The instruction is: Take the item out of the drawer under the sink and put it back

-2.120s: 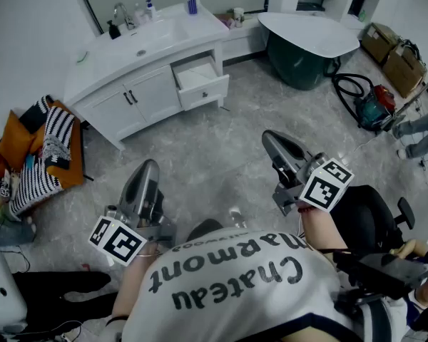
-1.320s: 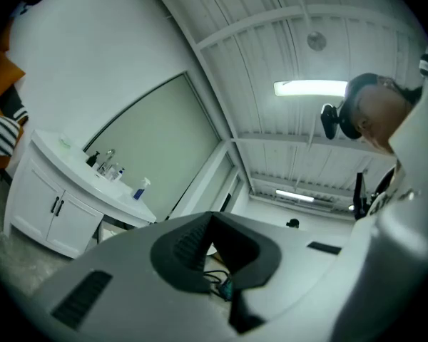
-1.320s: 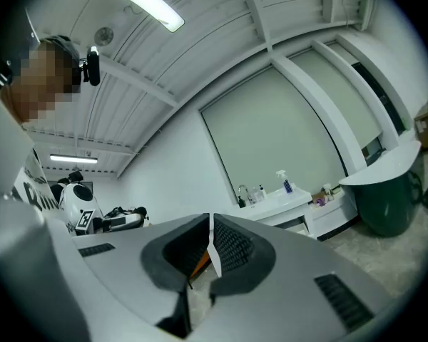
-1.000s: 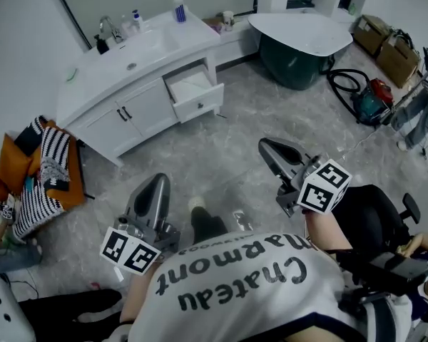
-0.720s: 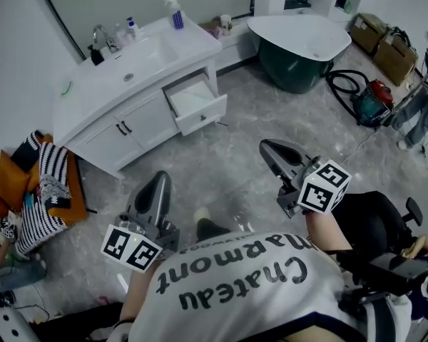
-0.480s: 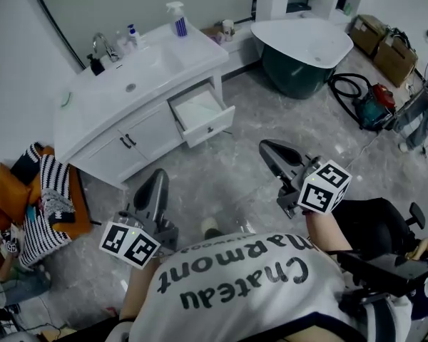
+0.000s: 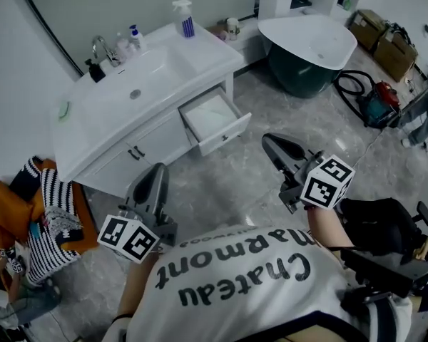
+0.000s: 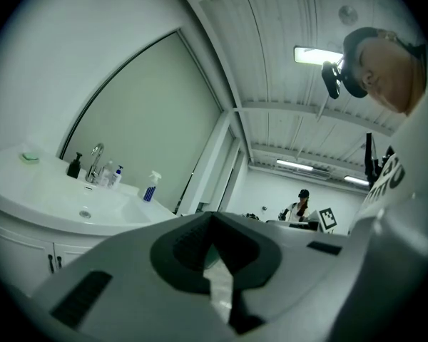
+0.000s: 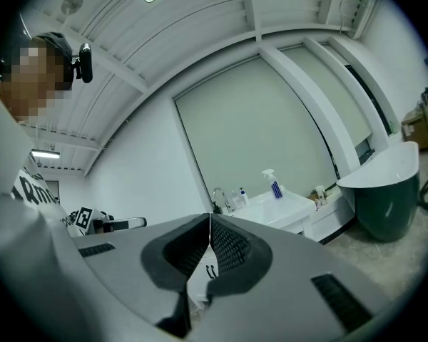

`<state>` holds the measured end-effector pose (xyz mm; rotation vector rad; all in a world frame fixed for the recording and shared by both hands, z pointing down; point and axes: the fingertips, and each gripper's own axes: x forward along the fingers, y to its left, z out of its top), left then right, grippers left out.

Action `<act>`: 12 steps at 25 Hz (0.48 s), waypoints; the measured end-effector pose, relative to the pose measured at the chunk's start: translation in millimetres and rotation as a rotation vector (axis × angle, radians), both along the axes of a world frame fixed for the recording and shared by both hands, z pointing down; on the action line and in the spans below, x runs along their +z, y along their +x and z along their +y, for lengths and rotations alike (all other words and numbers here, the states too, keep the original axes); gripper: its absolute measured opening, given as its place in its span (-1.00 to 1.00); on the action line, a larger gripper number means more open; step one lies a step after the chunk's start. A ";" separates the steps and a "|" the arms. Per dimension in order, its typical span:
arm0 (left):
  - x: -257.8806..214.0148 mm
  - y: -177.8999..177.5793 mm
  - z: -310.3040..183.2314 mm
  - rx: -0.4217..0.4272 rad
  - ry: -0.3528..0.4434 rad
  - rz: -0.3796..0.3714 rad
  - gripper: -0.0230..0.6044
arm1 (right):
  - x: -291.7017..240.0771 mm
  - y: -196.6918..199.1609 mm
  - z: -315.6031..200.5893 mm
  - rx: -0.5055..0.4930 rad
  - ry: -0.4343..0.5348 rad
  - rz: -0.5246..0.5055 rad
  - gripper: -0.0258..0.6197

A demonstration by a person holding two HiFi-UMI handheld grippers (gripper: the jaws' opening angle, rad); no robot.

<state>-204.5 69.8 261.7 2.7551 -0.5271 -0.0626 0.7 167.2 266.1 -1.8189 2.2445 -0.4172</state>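
Observation:
A white vanity (image 7: 128, 102) with a sink stands against the back wall. Its drawer (image 7: 215, 122) on the right side stands pulled open; the inside looks pale, and I cannot make out an item in it. My left gripper (image 7: 155, 171) is held level near the floor-side of the cupboard doors, well short of them, jaws shut and empty. My right gripper (image 7: 268, 141) floats just right of the open drawer, apart from it, jaws shut with nothing between them. In the left gripper view (image 8: 212, 214) the sink basin (image 8: 85, 209) lies ahead. In the right gripper view (image 9: 209, 218) the vanity (image 9: 282, 211) is ahead.
A spray bottle (image 7: 185, 16), soap bottles (image 7: 134, 35) and a tap (image 7: 100, 47) stand on the vanity top. A dark green bathtub (image 7: 307, 52) is to the right, beyond it a vacuum cleaner (image 7: 372, 102) and boxes (image 7: 389, 45). Striped cloth (image 7: 53, 216) lies on an orange seat at left.
The vanity and its open drawer have come closer and slid down-right in the head view as I walk toward them. Both grippers stay shut and held out in front.

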 end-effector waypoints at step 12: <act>15.0 -1.2 -64.9 0.044 -0.025 -0.014 -0.91 | 14.6 -5.3 -61.4 0.024 -0.053 -0.014 -0.88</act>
